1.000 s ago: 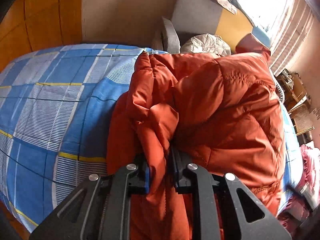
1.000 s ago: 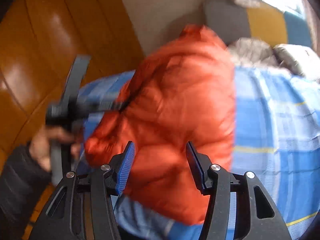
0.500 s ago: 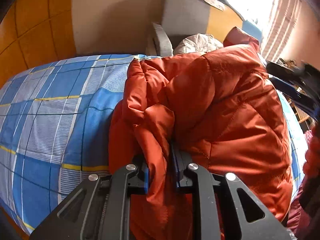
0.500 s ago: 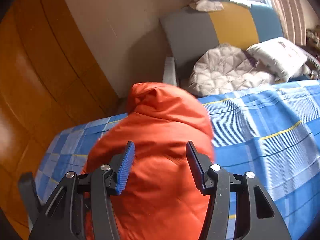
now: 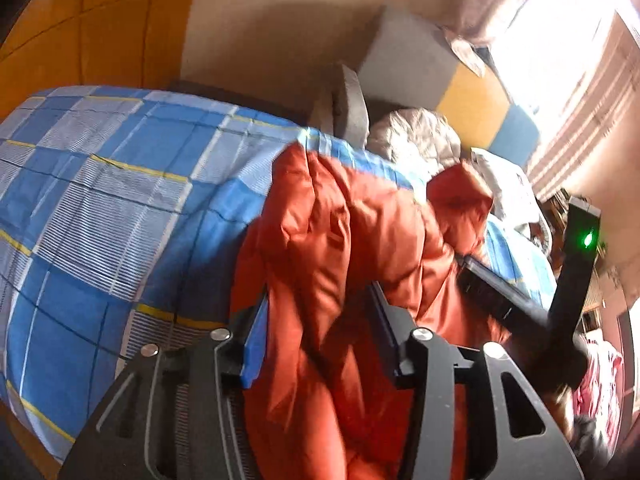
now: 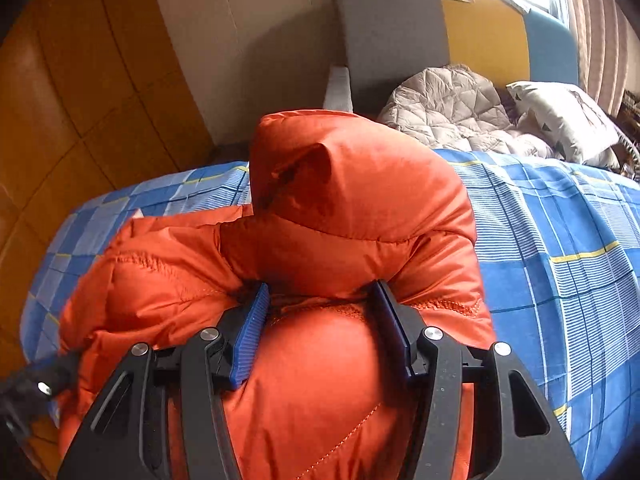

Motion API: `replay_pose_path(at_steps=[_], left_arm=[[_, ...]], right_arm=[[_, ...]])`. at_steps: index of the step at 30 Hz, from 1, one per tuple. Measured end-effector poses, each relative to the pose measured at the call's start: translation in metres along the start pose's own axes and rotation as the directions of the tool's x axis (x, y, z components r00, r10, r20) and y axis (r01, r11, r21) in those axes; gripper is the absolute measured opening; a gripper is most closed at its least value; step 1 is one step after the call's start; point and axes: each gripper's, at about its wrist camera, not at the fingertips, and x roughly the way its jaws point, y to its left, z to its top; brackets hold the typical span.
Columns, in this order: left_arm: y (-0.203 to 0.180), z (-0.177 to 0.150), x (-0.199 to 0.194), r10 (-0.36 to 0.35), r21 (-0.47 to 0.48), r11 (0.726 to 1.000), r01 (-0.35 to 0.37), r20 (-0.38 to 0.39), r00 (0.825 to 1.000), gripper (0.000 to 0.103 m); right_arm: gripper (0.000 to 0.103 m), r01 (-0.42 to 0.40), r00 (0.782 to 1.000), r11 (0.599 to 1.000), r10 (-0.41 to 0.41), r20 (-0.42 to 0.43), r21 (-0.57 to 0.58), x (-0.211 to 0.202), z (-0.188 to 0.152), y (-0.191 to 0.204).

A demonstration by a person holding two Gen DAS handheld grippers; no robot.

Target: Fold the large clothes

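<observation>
An orange puffer jacket [image 5: 360, 240] lies bunched on a bed with a blue checked sheet [image 5: 100, 200]. My left gripper [image 5: 318, 320] is open, its jaws wide apart with a fold of the jacket loose between them. In the right wrist view the jacket [image 6: 352, 200] shows its hood pointing up. My right gripper [image 6: 320, 308] is open, its blue pads on either side of a thick fold below the hood. The right gripper's body [image 5: 520, 304] shows at the right of the left wrist view, and the left gripper [image 6: 36, 384] shows at the lower left of the right wrist view.
A grey, yellow and blue headboard [image 6: 440, 36] stands at the far end. A beige quilted jacket [image 6: 448, 104] and a white pillow [image 6: 560, 120] lie by it. Orange wooden panels [image 6: 80, 80] line the left wall. A bright curtained window [image 5: 560, 60] is at the right.
My left gripper has opened and let go of the jacket fold it was shut on. My right gripper has moved down onto the jacket below the hood.
</observation>
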Motion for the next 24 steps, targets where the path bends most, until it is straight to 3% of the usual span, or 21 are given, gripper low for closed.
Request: replay_pose_path(at_steps=[6,11,17,24], left_arm=[[-0.019,0.002,-0.01,0.032,-0.018,0.999,-0.031,0.099,0.995,0.057],[-0.038,-0.004,0.022,0.143,0.075,0.986,-0.151,0.094,0.985,0.059],[-0.03,-0.015,0.032,0.136,0.12,0.981,-0.151,0.119,0.983,0.06],[-0.024,-0.023,0.042,0.132,0.16,0.976,-0.15,0.118,0.984,0.06]], right_arm=[[0.055,0.01,1.0,1.0,-0.01,0.007,-0.01,0.001,-0.002,0.002],[0.055,-0.042,0.999,0.999,0.042,0.011,0.017,-0.018,0.001,-0.011],[0.055,-0.109,0.994,0.993,0.107,0.036,0.035,-0.059,-0.015,-0.036],[0.055,-0.126,0.991,0.992,0.125,0.04,0.021,-0.063,-0.043,-0.041]])
